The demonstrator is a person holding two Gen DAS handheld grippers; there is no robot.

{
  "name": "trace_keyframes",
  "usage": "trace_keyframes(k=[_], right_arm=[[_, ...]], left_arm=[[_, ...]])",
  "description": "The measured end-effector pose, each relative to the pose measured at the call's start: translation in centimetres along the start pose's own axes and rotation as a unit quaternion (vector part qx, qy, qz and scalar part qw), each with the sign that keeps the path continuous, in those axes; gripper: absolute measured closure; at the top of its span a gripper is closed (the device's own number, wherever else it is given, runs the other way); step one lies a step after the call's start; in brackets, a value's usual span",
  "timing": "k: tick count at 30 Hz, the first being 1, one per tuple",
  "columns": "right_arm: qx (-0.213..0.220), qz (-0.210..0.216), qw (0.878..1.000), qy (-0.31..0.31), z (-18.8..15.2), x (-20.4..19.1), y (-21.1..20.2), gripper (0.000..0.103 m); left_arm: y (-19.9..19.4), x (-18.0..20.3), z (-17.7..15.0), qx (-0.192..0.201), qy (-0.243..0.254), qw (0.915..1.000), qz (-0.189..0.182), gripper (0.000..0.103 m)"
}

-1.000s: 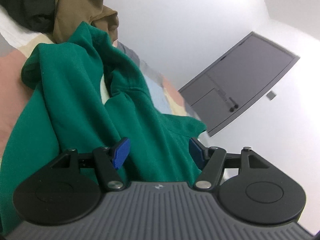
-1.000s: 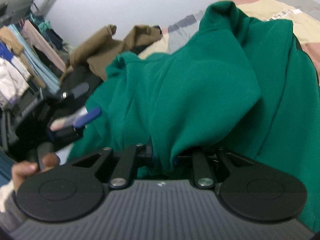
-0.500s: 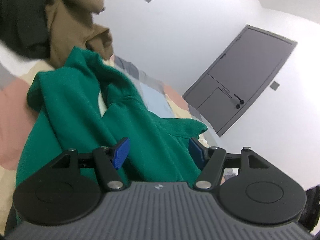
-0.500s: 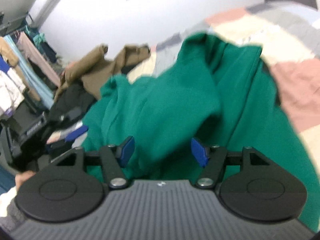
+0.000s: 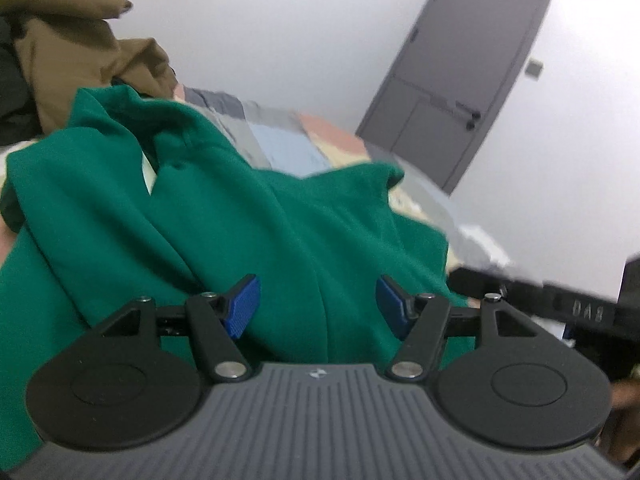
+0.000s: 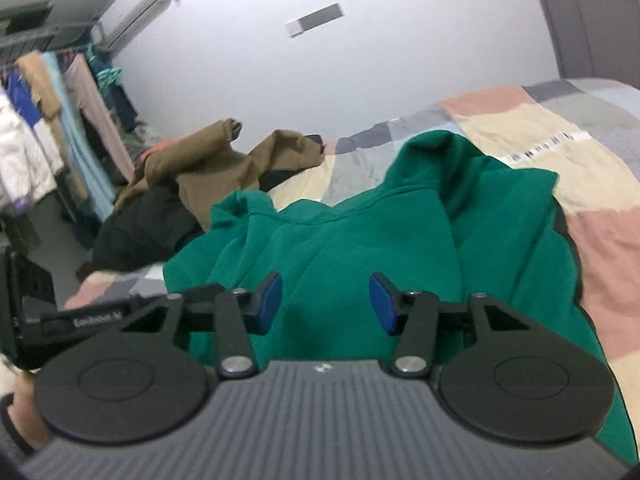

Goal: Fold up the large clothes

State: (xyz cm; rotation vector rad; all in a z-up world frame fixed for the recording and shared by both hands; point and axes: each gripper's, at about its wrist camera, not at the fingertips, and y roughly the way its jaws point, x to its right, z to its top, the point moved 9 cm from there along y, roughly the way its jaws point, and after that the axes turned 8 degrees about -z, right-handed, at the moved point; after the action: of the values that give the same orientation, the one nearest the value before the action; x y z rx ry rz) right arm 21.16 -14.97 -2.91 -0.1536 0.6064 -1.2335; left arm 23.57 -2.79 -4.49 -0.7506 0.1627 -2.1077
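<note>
A large green sweatshirt lies crumpled on the patchwork bedcover, its collar towards the far wall. My left gripper hovers open over its near part. The blue pads stand well apart and press on nothing. My right gripper is just above the green sweatshirt. Its jaws are closing, with the pads still apart and only cloth showing behind the gap. Each gripper appears at the edge of the other's view: the right gripper and the left gripper.
Brown clothes and a black garment are heaped at the bed's far left. A clothes rack lines the left wall. A grey door stands beyond the bed. A hand holds the left gripper's handle.
The right gripper was shut on a fold of the green sweatshirt; it let go, opened wide and lifted, then narrowed a little. The fold dropped flat. The left gripper rolled and shifted sideways.
</note>
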Motion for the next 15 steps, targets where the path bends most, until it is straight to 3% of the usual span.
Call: trace_keyframes(k=[5, 7, 15], right_arm=[[-0.039, -0.007, 0.999, -0.011, -1.5, 0.2, 2.2, 0.055], [-0.068, -0.020, 0.997, -0.011, -2.5, 0.8, 3.1, 0.055], [-0.112, -0.020, 0.994, 0.010, -4.4, 1.3, 5.2, 0.055]], left_arm=[[1.9, -0.7, -1.5, -0.034, 0.018, 0.9988, 0.032, 0.034], [2.2, -1.1, -1.7, -0.041, 0.012, 0.9984, 0.037, 0.034], [3.6, -2.6, -3.0, -0.073, 0.000, 0.9958, 0.055, 0.034]])
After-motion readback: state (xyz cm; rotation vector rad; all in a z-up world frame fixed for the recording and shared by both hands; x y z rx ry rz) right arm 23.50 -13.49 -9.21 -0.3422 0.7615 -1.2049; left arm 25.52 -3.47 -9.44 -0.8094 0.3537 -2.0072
